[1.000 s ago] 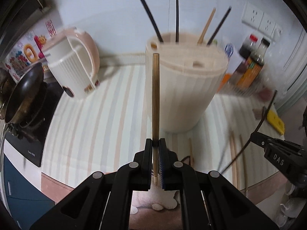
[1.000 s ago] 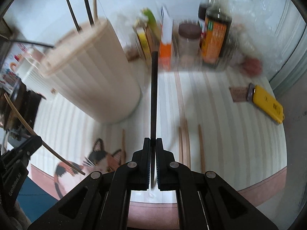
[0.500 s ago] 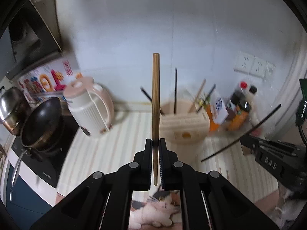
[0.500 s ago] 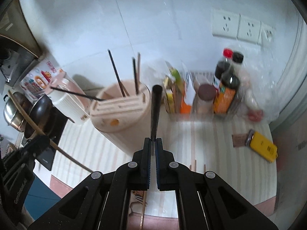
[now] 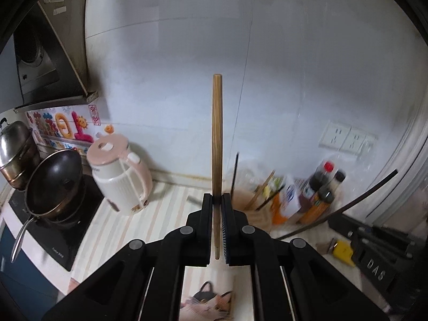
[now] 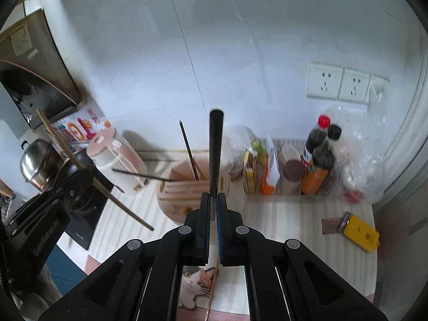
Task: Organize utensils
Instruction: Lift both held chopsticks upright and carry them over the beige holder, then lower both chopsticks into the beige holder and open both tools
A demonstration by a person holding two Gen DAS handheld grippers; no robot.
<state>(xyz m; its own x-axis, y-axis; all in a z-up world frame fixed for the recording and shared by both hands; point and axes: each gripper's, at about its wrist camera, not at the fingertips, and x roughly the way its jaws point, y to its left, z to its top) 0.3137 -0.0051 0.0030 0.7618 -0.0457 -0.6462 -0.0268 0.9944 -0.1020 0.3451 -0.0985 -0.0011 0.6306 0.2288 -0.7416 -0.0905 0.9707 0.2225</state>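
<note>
My left gripper (image 5: 217,200) is shut on a wooden chopstick (image 5: 217,133) that stands upright, high above the counter. My right gripper (image 6: 213,199) is shut on a black chopstick (image 6: 215,155), also upright. The beige utensil holder (image 6: 187,195) stands below and ahead in the right wrist view, with several chopsticks in its slots; in the left wrist view the holder (image 5: 251,208) is partly hidden behind my fingers. The left gripper and its wooden chopstick (image 6: 91,176) show at the left of the right wrist view. A loose wooden chopstick (image 6: 212,291) lies on the counter below.
A pink kettle (image 5: 120,176) and a wok (image 5: 53,184) on the stove stand at the left. Sauce bottles (image 6: 318,165) and packets fill a rack at the back right. A yellow box (image 6: 361,232) lies on the striped counter (image 6: 281,222). A cat picture (image 6: 198,281) is at the counter's front edge.
Both grippers have risen well above the counter with their chopsticks still held. The utensil holder now looks smaller and lower in both views.
</note>
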